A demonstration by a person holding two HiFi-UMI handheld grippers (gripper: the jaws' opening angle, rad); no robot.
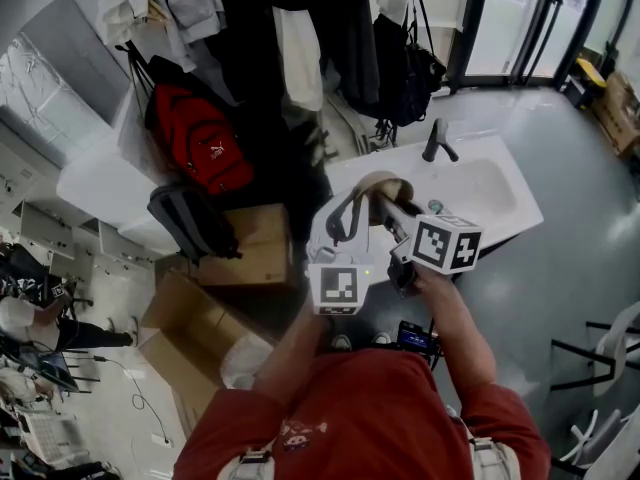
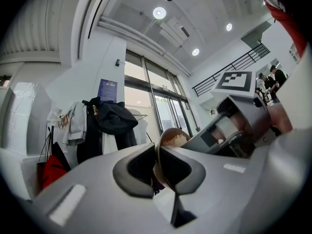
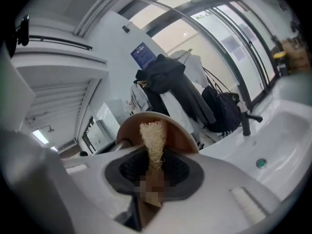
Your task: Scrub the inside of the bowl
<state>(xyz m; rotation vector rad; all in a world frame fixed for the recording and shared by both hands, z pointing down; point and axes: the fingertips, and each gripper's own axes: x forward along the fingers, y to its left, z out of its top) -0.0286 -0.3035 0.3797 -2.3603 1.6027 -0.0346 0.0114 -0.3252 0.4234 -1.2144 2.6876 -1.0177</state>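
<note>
Head view: bowl [image 1: 383,188] is held up mid-frame, over the left end of the white sink [image 1: 500,203], with the faucet [image 1: 437,140] just up-right of it
left gripper [image 2: 157,165]: fingers pinched tight on the bowl's rim, bowl tipped on edge
right gripper [image 3: 154,172]: fingers clamped on a scrubber [image 3: 152,143], which sticks up mid-frame
scrubber: tip is right in front of the bowl's brown inside, can't tell if it's actually touching

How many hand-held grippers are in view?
2. The left hand-held gripper clamps the bowl by the sink; the right hand-held gripper holds a scrubber at it.
</note>
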